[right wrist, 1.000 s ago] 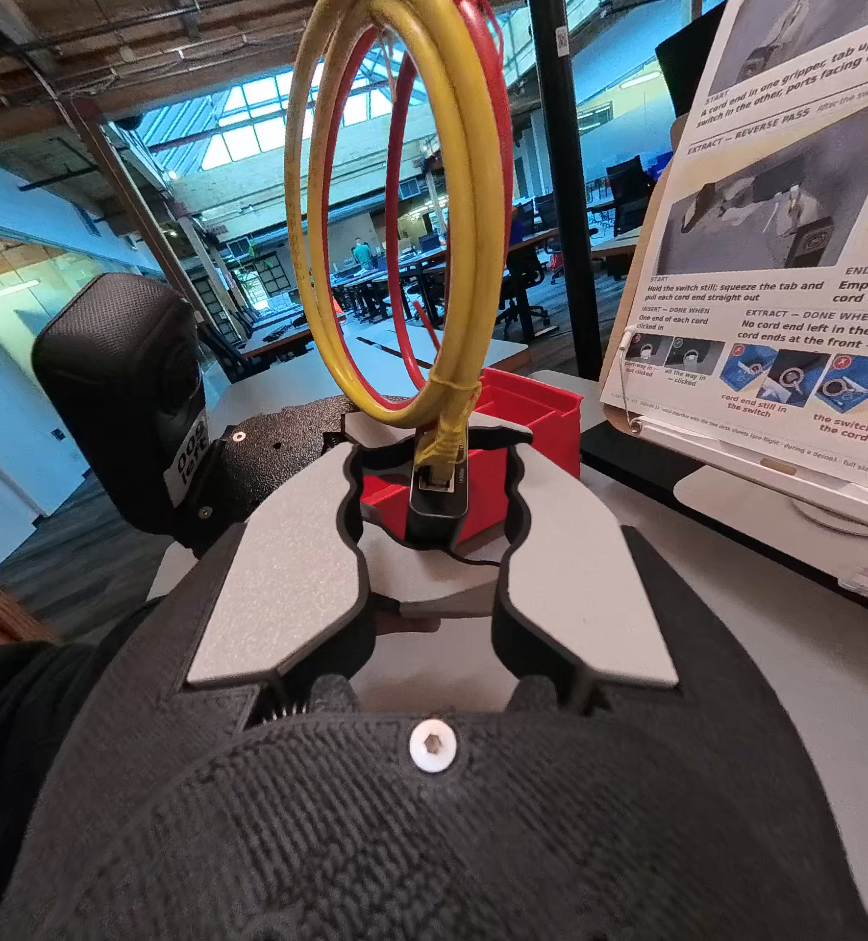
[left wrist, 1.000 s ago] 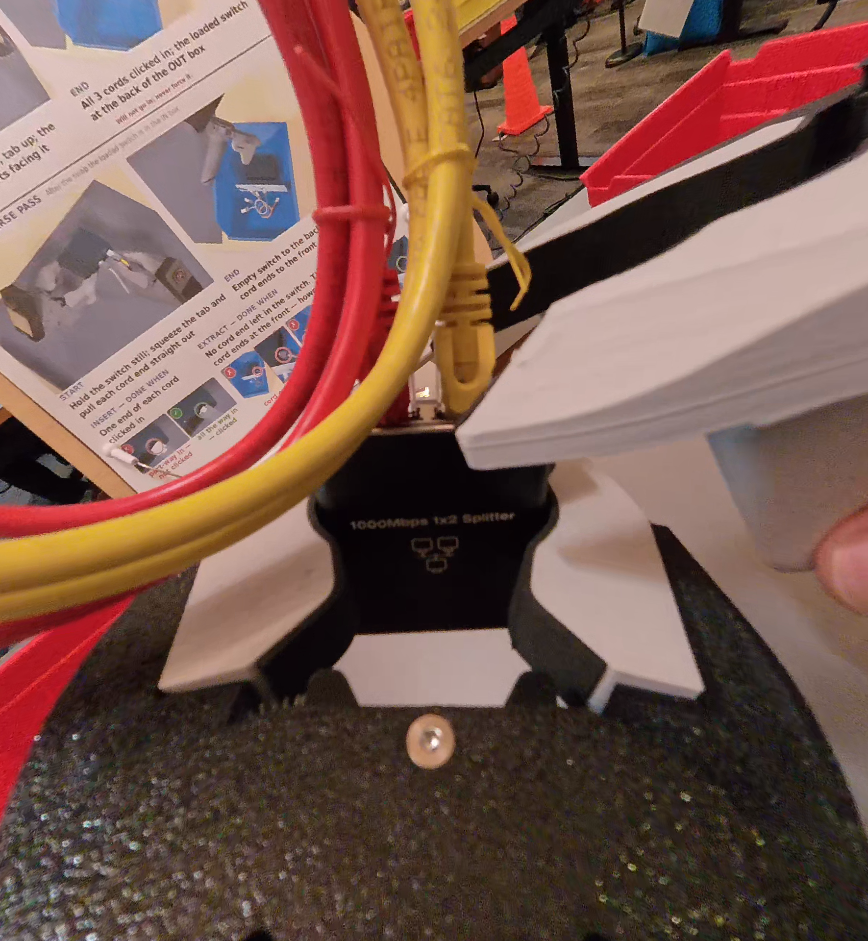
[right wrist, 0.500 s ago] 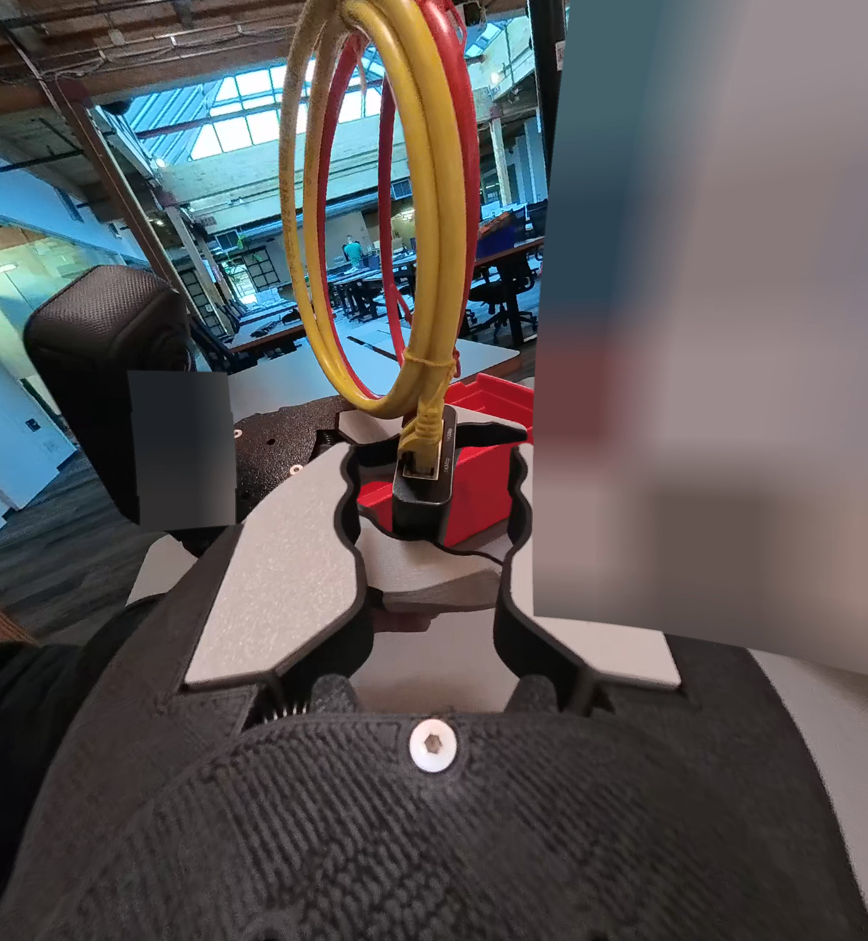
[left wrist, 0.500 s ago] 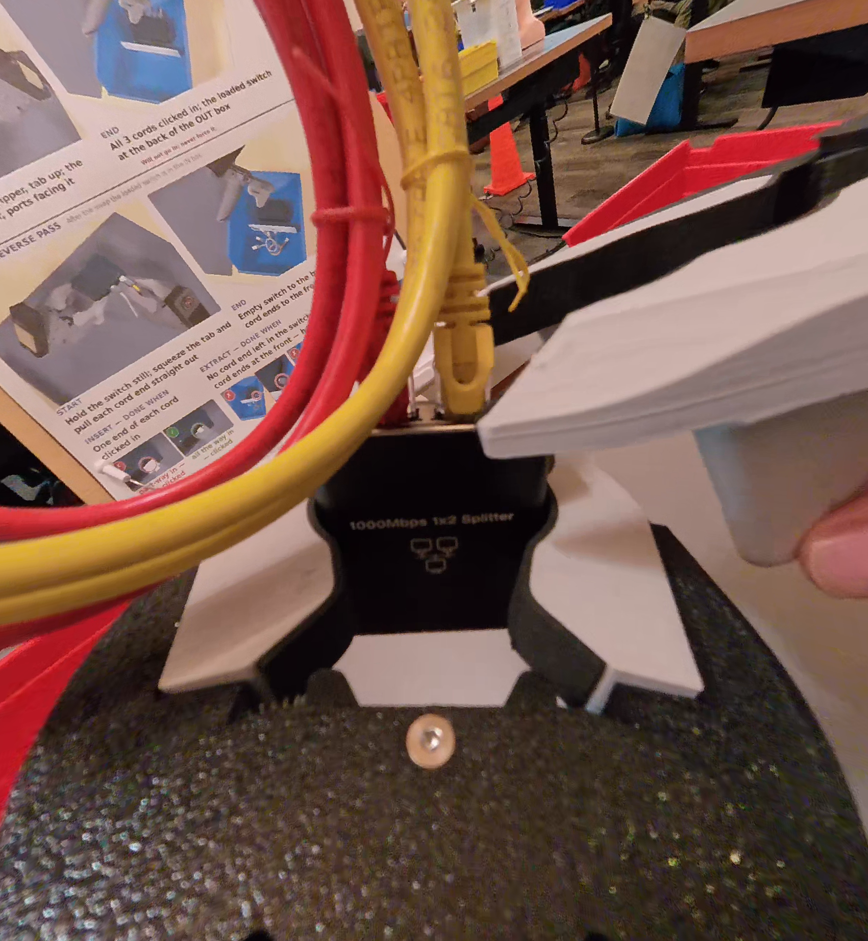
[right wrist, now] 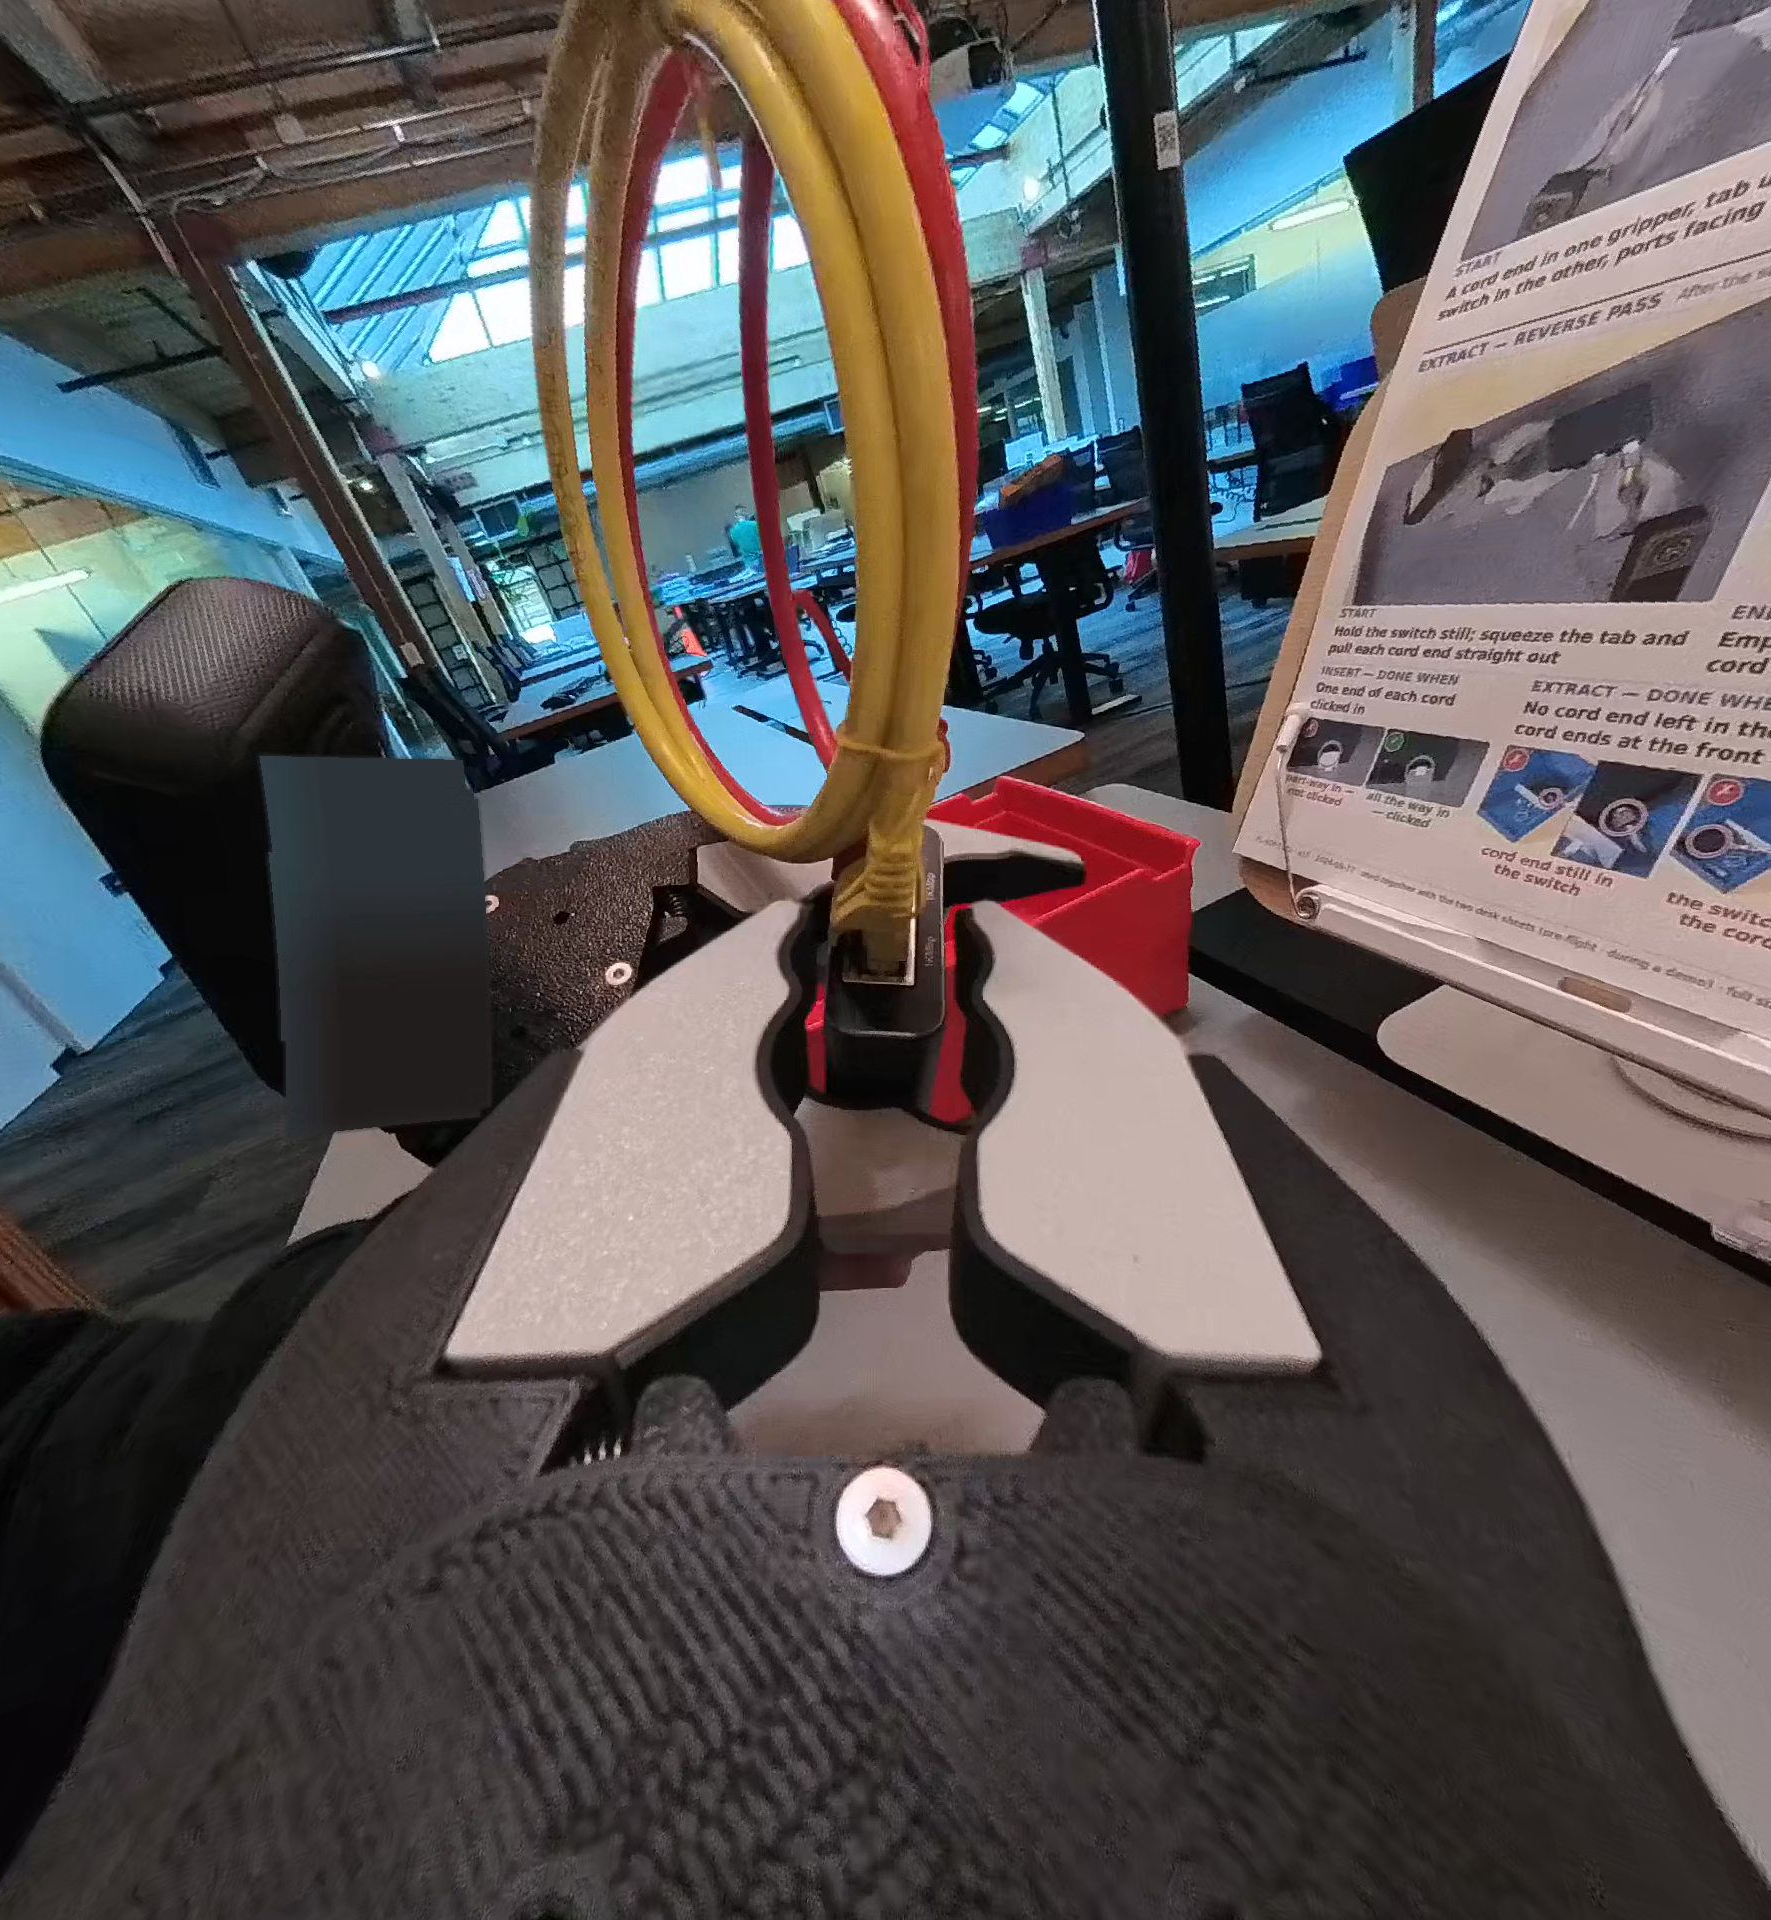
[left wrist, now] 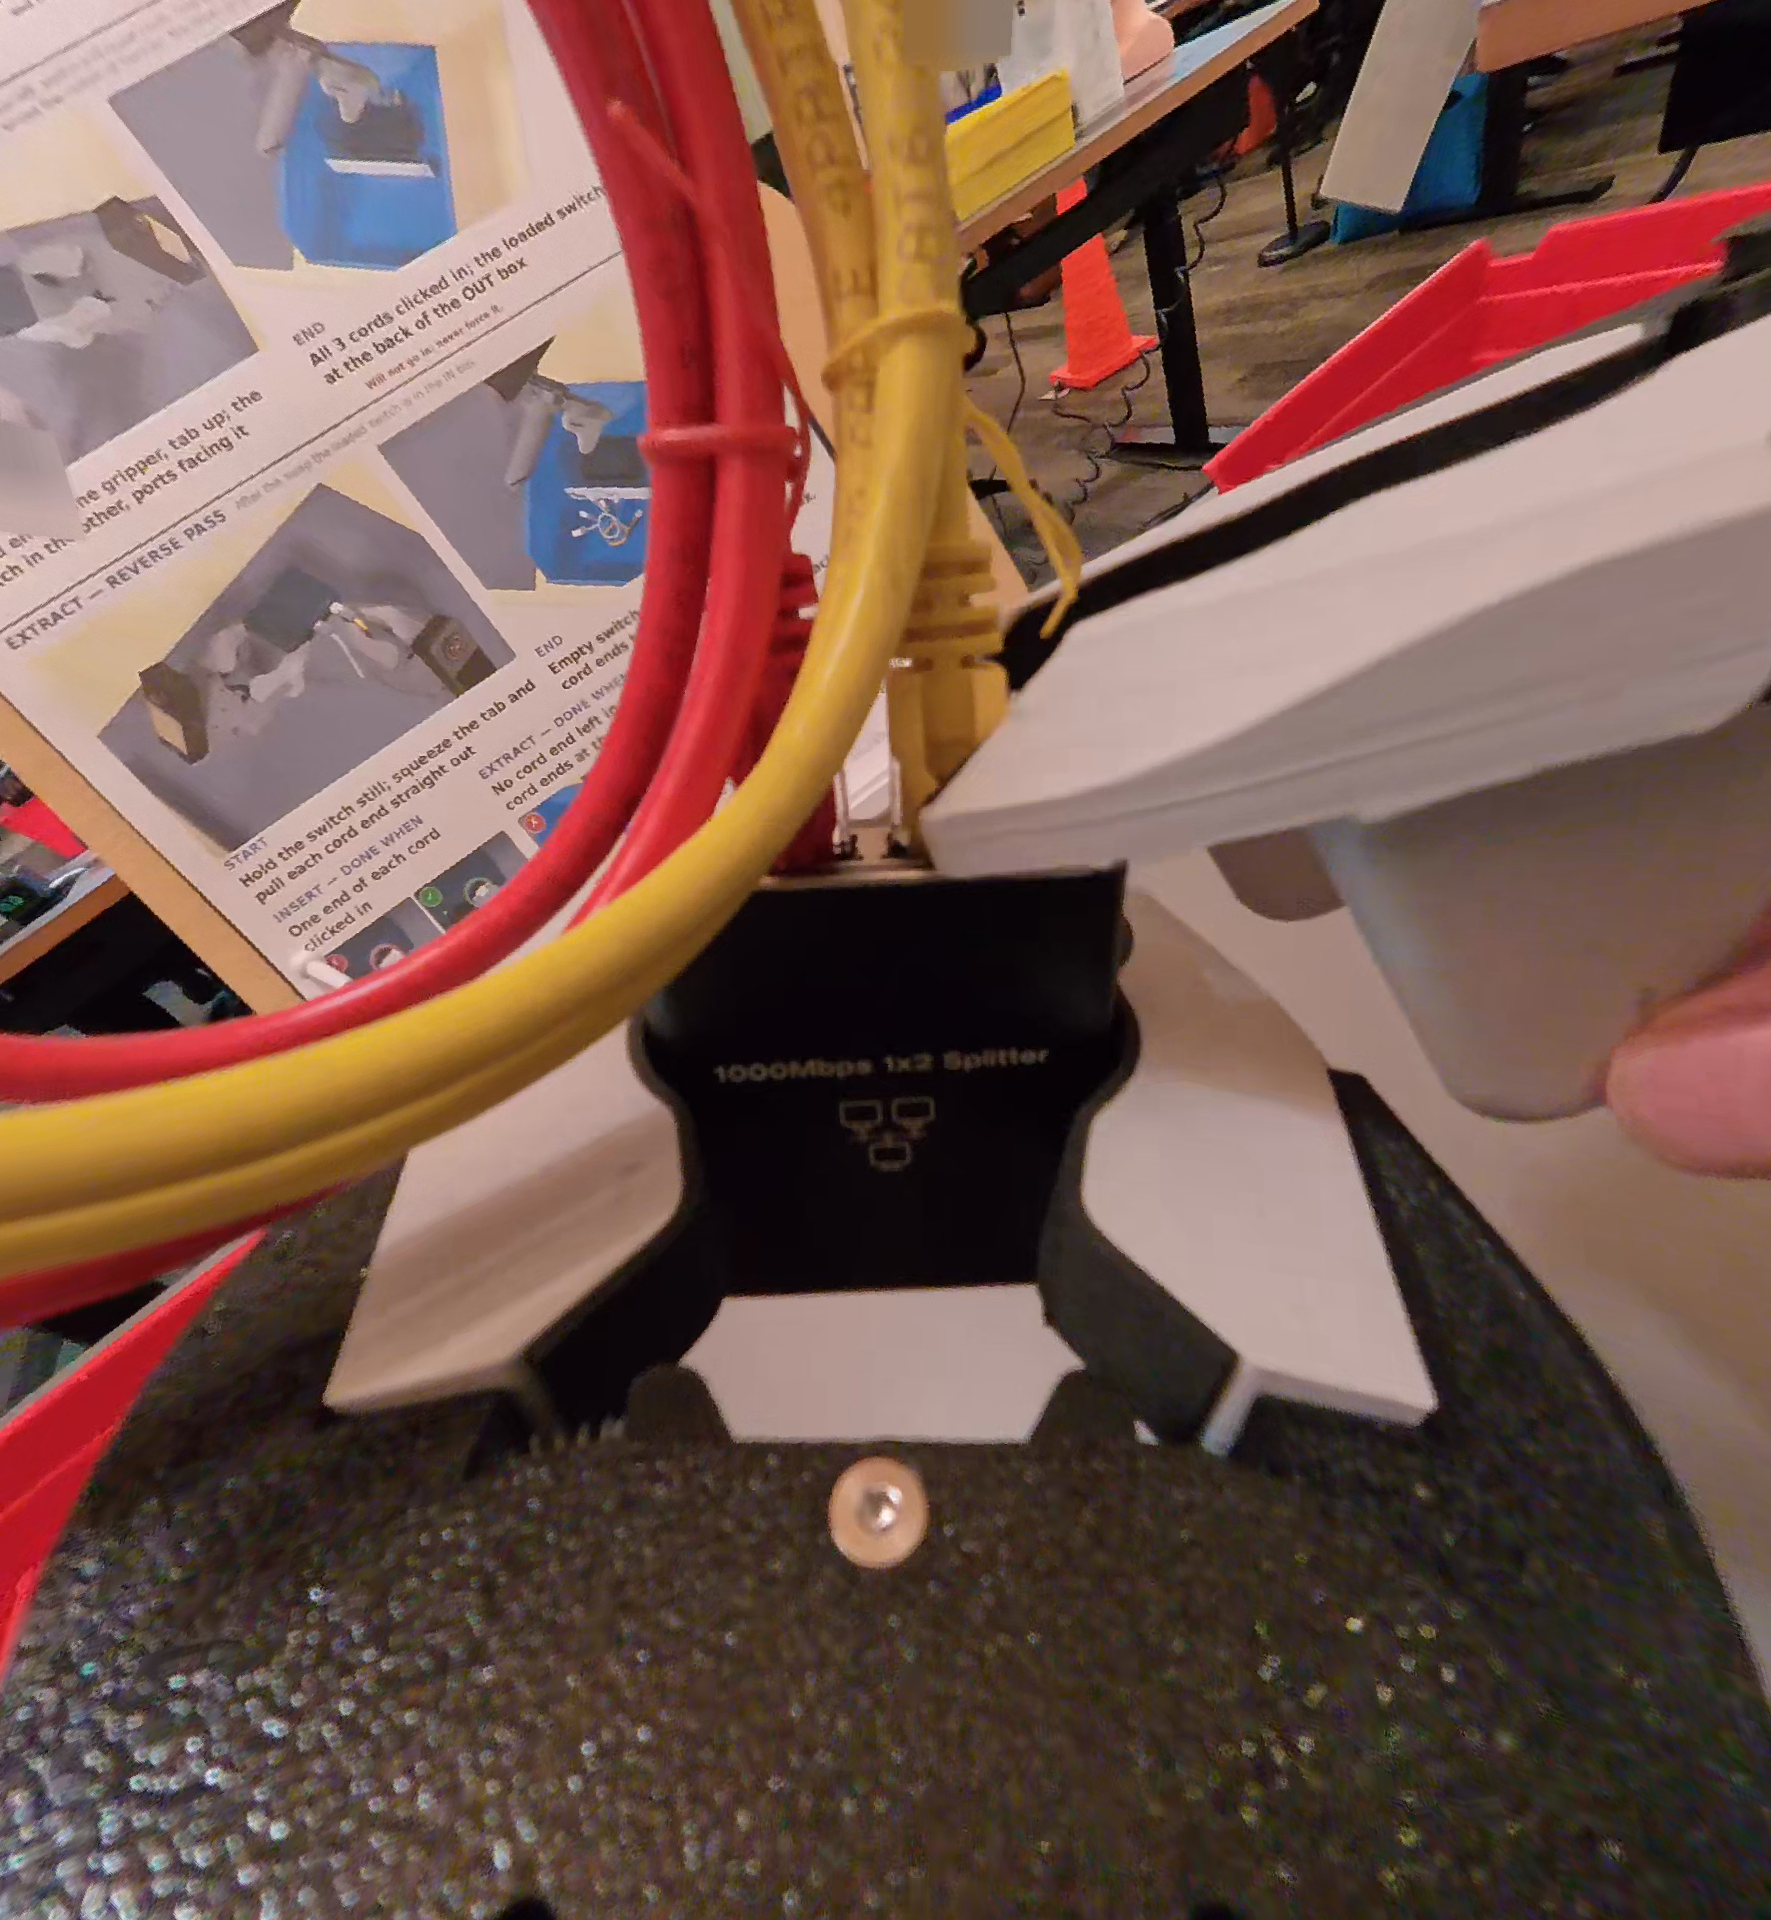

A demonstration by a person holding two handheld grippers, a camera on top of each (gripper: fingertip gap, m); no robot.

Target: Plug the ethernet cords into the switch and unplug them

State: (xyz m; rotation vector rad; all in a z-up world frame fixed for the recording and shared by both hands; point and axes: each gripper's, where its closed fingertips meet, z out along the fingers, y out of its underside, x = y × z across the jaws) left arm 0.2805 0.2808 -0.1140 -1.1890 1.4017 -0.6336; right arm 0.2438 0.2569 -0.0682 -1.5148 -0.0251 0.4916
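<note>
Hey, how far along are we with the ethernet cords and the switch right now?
Done: the yellow cord and the red cord both sit plugged into the black switch.

In hand: the left gripper clamps the switch, while the right gripper, jaws apart, reaches around the yellow plug, apparently to pull it.

Left: nothing is unplugged yet; both cords must come out.

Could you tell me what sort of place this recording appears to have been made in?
Probably a large open-plan office or workshop in a converted industrial building: rows of desks with office chairs, skylights in a beamed ceiling, and an orange traffic cone on the floor.
</note>
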